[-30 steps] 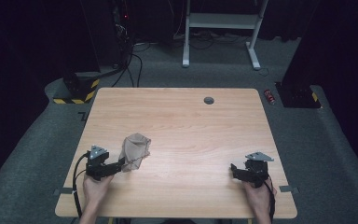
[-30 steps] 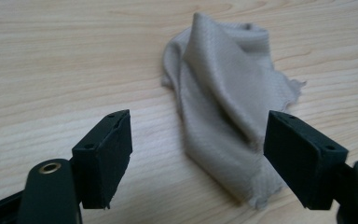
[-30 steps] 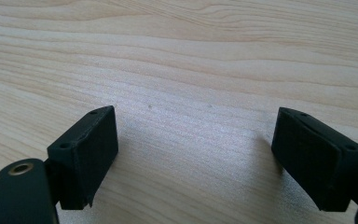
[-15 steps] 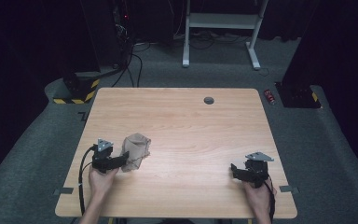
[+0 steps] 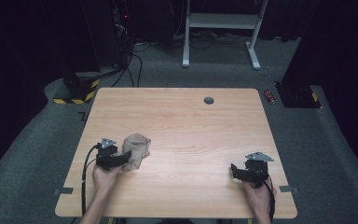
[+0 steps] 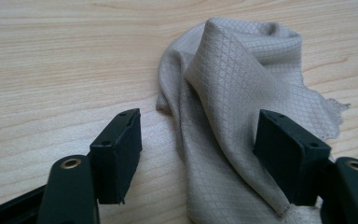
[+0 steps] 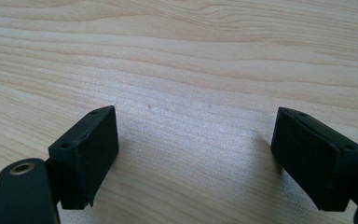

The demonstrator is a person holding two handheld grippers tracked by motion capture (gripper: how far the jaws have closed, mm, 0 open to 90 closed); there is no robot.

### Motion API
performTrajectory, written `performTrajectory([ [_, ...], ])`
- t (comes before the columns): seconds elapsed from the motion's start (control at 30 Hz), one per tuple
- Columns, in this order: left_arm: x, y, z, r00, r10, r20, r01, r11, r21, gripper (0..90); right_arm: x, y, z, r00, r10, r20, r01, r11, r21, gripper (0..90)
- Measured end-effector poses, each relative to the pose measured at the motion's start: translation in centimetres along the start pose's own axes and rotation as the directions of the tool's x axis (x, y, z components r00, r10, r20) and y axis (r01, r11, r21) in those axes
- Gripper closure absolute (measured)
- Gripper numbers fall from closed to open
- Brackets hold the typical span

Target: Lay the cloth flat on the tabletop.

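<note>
A crumpled beige cloth (image 5: 137, 148) with a fine diamond weave lies on the left part of the wooden table (image 5: 182, 126). My left gripper (image 5: 127, 157) sits low at the cloth's near-left edge. In the left gripper view a raised fold of the cloth (image 6: 242, 88) stands between the jaws of my left gripper (image 6: 198, 135). The jaws have just been closing; the right one touches the fold, the left one still has a gap. My right gripper (image 5: 235, 170) rests near the front right, and in its own view the right gripper (image 7: 193, 140) is open over bare wood.
A small dark round grommet (image 5: 209, 100) is set in the table near its far edge. On the floor beyond are a red can (image 5: 270, 95), a yellow-and-black striped base (image 5: 77, 93) and a white desk frame (image 5: 219, 28).
My left hand has moved away from the front edge and toward the cloth, bringing its jaws around the cloth's edge. The right hand has stayed put.
</note>
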State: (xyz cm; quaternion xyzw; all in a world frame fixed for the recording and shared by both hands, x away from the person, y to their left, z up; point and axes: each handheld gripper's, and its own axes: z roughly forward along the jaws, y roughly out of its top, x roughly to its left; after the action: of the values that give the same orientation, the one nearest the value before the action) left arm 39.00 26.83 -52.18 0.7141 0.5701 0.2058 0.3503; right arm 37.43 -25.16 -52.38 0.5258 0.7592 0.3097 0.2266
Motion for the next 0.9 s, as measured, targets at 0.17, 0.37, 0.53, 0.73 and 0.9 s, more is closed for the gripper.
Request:
performTrajectory([
  [0.17, -0.08, 0.00, 0.19, 0.9999, 0.010, 0.008, -0.010, 0.9999, -0.003, 39.6, 0.00, 0.00, 0.01, 1.0000, 0.001, 0.000, -0.001, 1.000, 0.000, 14.6],
  [0.37, -0.72, 0.55, 0.49, 0.9982, 0.054, 0.024, -0.055, 0.9982, 0.023, 54.2, 0.01, 0.01, 0.01, 1.0000, 0.002, 0.001, -0.002, 1.000, 0.000, 14.7],
  [0.53, -0.55, 0.83, 0.77, 0.9972, 0.054, 0.051, -0.055, 0.9982, 0.022, 66.4, 0.01, 0.01, 0.01, 1.0000, 0.002, 0.001, -0.002, 1.000, 0.000, 14.7],
  [0.73, -0.45, 0.86, 0.88, 0.9957, 0.028, 0.088, -0.030, 0.9993, 0.022, 81.5, 0.02, 0.02, 0.01, 1.0000, 0.003, 0.001, -0.003, 1.000, 0.000, 14.8],
  [0.9, -0.54, 0.91, 0.77, 0.9943, 0.026, 0.104, -0.027, 0.9995, 0.015, 83.2, 0.02, 0.02, 0.01, 1.0000, 0.003, 0.001, -0.003, 1.000, 0.000, 14.8],
])
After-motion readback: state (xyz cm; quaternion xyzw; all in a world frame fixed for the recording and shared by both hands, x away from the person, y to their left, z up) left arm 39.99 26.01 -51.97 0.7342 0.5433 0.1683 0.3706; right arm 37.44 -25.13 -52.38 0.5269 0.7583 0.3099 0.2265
